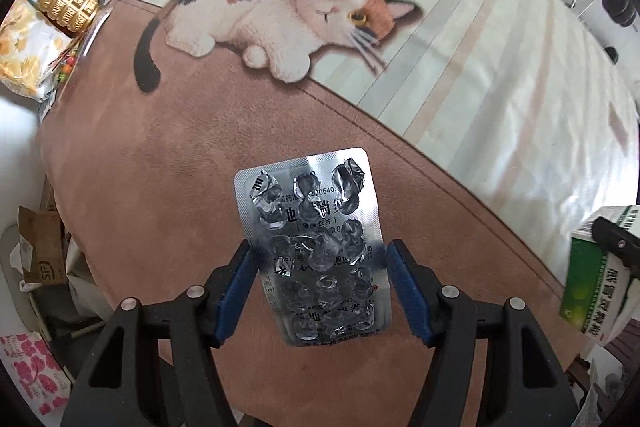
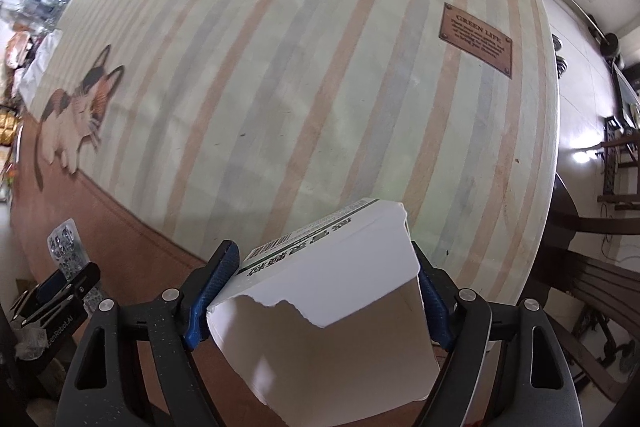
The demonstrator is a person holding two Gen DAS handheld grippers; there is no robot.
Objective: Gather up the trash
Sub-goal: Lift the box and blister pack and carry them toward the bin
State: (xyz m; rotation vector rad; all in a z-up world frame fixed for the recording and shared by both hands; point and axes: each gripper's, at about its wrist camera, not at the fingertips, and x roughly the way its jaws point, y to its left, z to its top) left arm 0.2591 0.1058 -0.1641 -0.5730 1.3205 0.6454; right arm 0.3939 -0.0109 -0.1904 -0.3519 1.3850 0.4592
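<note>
Now, at the left, the left gripper [image 1: 320,259] is pointing down and pinching a silver foil blister sheet with crushed, empty pockets [image 1: 316,247] between its blue pads [image 1: 236,291], above the brown part of the cat-printed striped tablecloth [image 1: 460,39]. To the right, the right gripper [image 2: 320,291] is squeezing a torn white cardboard medicine box with green print [image 2: 332,291] by its two sides; the box is hanging open-ended over the tablecloth's striped part.
</note>
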